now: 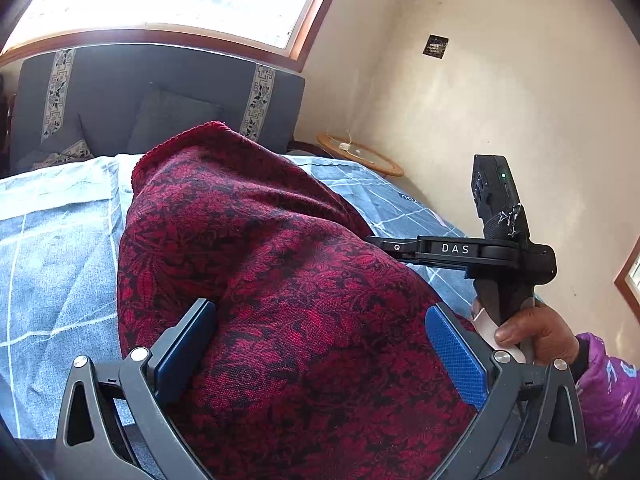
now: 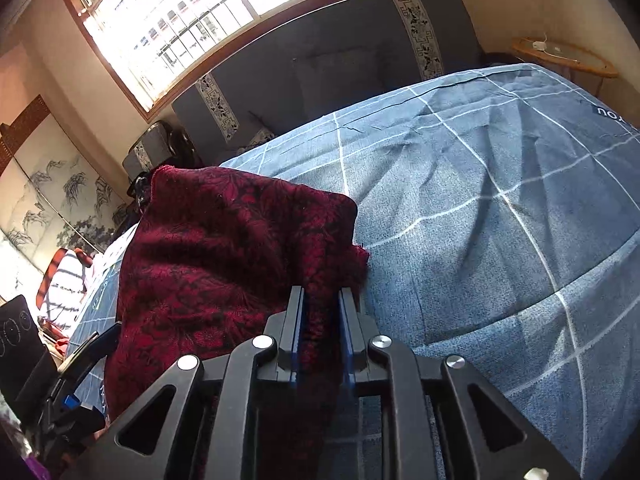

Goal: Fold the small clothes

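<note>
- The right claw [image 2: 322, 300] has its jaws nearly together, with a bunched fold of the dark red and black floral knitted garment [image 2: 224, 248] between the blue pads; whether the pads are really pinching it I cannot tell.
- The left claw [image 1: 320, 344] stands wide apart, the same cloth billowing between its pads [image 1: 456, 352] without being squeezed.
- Judged from this, the step in hand is lifting one edge over to make a fold. To do it well, keep the pinched edge taut, carry it level across the cloth, and let the left claw steady the bulk so nothing drags.
- The garment lies heaped on the blue-grey checked bed cover [image 2: 500, 220], rising from the near side toward the far grey headboard [image 1: 160, 80].
- It sits left of the right claw's tips, with bare bed to the right.
- A hand [image 1: 532, 332] grips the right claw's handle.
</note>
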`<state>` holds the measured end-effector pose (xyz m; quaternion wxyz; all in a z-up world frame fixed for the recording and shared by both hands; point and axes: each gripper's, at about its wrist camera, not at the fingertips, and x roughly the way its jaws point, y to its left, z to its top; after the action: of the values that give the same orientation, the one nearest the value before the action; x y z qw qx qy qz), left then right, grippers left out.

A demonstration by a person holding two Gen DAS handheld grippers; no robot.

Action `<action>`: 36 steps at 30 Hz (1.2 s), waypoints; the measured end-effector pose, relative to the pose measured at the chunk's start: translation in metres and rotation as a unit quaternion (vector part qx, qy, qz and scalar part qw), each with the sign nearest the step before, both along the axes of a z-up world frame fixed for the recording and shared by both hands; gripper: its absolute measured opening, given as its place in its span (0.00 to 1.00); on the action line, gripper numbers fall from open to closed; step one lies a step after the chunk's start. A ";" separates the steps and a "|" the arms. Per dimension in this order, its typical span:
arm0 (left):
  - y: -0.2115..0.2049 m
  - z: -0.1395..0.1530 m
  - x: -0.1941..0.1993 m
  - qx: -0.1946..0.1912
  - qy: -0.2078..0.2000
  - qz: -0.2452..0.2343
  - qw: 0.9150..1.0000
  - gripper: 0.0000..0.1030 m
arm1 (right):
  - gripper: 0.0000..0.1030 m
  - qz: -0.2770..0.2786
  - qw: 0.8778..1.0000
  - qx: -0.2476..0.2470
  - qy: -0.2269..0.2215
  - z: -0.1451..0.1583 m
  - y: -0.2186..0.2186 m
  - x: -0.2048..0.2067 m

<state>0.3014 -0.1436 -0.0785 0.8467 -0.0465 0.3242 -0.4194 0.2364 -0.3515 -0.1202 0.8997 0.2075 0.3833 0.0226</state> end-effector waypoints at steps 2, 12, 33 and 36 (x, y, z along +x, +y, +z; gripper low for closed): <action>0.000 -0.001 0.000 -0.001 0.000 0.002 1.000 1.00 | 0.43 -0.012 1.000 -0.022 0.009 0.002 0.002 0.002; 0.032 -0.009 0.010 -0.083 0.033 0.038 0.995 1.00 | 0.10 0.097 0.994 0.034 -0.036 0.026 0.037 0.033; 0.011 -0.006 0.006 -0.024 0.008 0.026 0.999 1.00 | 0.78 0.039 0.998 0.026 0.039 0.018 0.020 -0.046; 0.010 -0.006 0.004 -0.021 0.006 0.029 0.999 1.00 | 0.78 0.052 0.993 0.056 0.086 -0.001 0.025 -0.046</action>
<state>0.3050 -0.1333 -0.0848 0.8551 -0.0759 0.3195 -0.4012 0.1901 -0.3263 -0.1211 0.8482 0.2385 0.4673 0.0728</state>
